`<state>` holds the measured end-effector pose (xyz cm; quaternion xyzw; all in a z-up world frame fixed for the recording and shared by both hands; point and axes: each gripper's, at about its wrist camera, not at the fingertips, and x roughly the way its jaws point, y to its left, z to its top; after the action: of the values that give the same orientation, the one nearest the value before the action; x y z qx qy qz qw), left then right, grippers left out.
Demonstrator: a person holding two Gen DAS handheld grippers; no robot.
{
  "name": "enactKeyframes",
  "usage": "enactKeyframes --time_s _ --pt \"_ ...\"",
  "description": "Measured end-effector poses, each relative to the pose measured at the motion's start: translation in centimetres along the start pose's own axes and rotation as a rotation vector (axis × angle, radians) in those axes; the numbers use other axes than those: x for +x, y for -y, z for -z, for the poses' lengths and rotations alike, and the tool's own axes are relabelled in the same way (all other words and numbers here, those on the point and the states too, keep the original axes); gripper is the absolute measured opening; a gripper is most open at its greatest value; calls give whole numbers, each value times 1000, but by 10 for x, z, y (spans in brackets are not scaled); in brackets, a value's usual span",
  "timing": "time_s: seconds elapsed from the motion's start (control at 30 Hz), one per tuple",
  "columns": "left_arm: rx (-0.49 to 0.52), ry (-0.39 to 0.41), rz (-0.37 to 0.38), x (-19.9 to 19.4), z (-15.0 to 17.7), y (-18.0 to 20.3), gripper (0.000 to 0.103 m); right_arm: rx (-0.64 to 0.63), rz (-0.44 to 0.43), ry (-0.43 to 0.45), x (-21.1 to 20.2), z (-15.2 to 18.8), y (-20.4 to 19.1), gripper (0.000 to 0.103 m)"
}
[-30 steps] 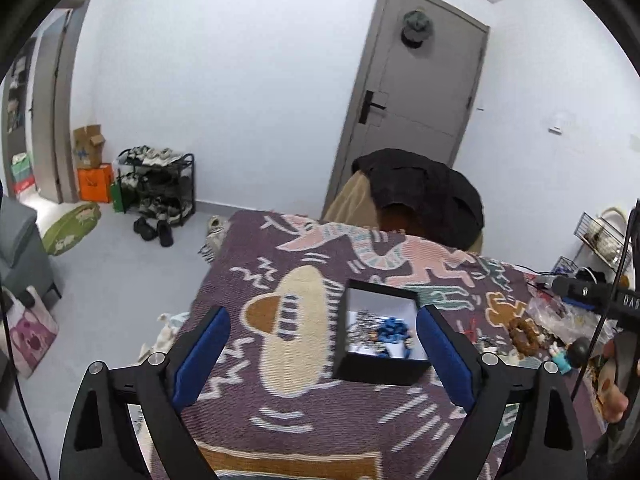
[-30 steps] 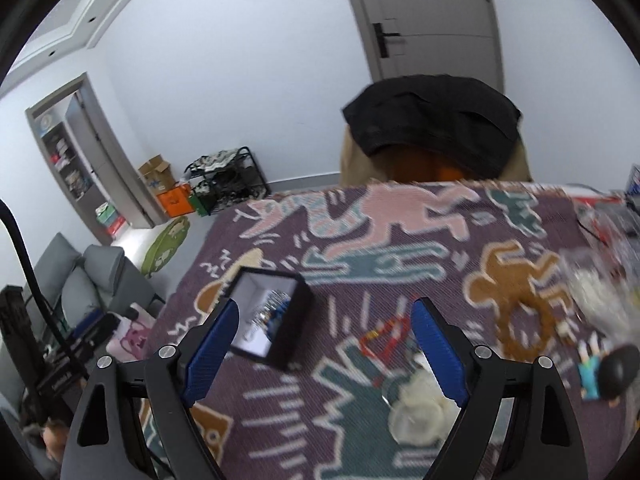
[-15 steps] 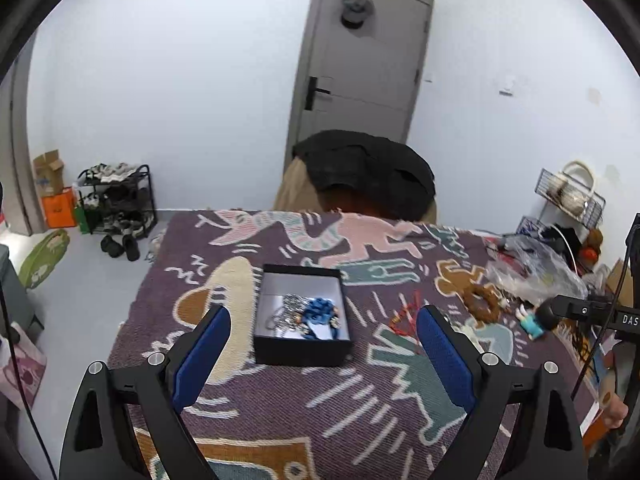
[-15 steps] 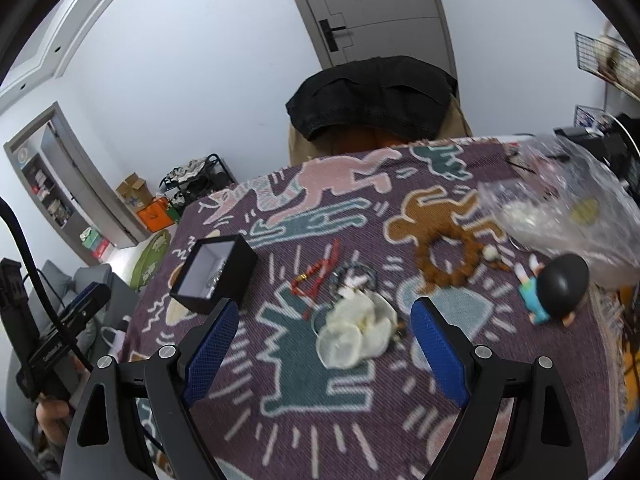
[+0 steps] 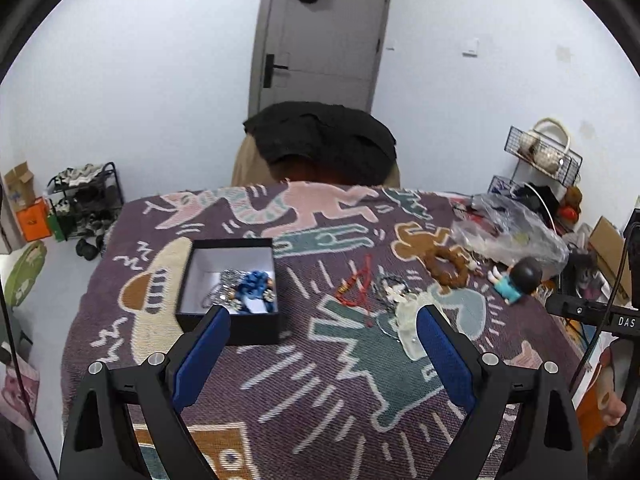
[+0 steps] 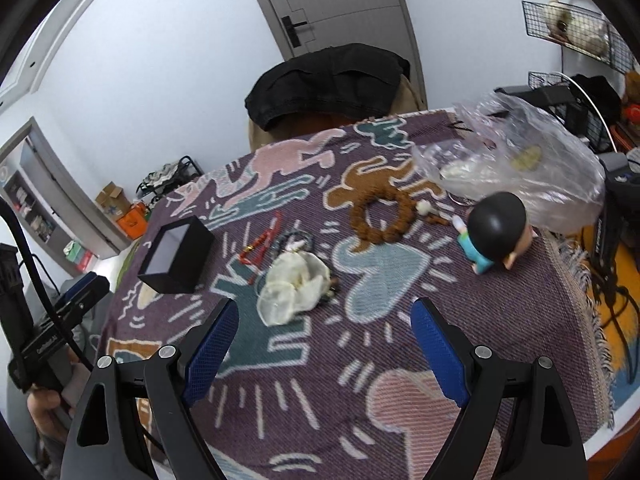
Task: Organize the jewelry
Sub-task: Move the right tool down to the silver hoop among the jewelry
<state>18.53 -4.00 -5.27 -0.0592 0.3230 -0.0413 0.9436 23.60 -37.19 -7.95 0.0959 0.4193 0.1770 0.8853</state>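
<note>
Both pairs of jaws stand wide apart with nothing between them: the left gripper (image 5: 322, 322) and the right gripper (image 6: 324, 314) each hang over the patterned cloth (image 5: 320, 380).

Against a second ago, the left view has swung across the cloth: the box (image 5: 231, 284), then ahead between the jaws, now sits at the left jaw's tip, and the loose jewelry, then off at the right edge, now lies ahead, toward the right jaw. The right view has swung the same way: the box (image 6: 176, 255) has gone from the left jaw's tip to well beyond it on the left, the white pouch (image 6: 294, 284) now lies ahead between the jaws, and the figurine (image 6: 494, 232) has come in from the right edge to beyond the right jaw.

Inside the open black box lies a heap of silvery chain with a blue piece (image 5: 252, 282) on top; single items there cannot be told apart. A clear bag (image 6: 516, 168) far ahead to the right holds pale things, unreadable through the plastic.

Loose on the cloth ahead are a red string bracelet (image 6: 262, 246), a dark bead bracelet (image 6: 292, 240) and a brown bead bracelet (image 6: 380, 216). From the left view the pouch is partly behind the right jaw, and the dark bracelet is a blurred tangle.
</note>
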Motion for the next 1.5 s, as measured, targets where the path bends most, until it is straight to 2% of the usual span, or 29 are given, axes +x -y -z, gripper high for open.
enactKeyframes --time_s 0.23,0.4,0.53,0.67,0.8,0.87,1.1,1.17,1.2,1.23,1.27,1.3,1.37,1.5 --pt "40 -59 31 27 1 14 94 41 20 -9 8 10 21 88" --pt "40 -93 39 49 1 17 93 12 40 -12 19 14 22 88" --pt "62 -110 43 59 2 23 90 -18 18 -31 35 14 14 87" --pt "81 -124 34 66 4 24 85 -43 -18 -78 59 13 3 70" --pt "66 -158 45 74 6 15 81 -78 -45 -112 83 14 -13 65" --pt "58 -162 39 77 6 10 81 -103 -63 -124 94 13 -23 58" --pt "42 -168 24 77 3 -4 81 -172 -88 -159 125 8 -51 54" --pt "43 -170 23 77 2 -6 81 -178 -96 -193 139 9 -56 36" --pt "43 -172 23 78 2 -7 81 -179 -90 -206 145 9 -57 33" --pt "44 -176 24 79 1 -8 81 -179 -81 -216 151 10 -57 25" --pt "45 -178 25 80 1 -8 81 -185 -67 -205 152 10 -56 12" --pt "46 -180 26 82 1 -8 81 -187 -55 -202 153 9 -55 8" --pt "48 -184 33 85 -1 -7 81 -176 -73 -192 151 7 -52 3" --pt "56 -195 52 96 -2 1 81 -172 -88 -123 130 1 -44 2"
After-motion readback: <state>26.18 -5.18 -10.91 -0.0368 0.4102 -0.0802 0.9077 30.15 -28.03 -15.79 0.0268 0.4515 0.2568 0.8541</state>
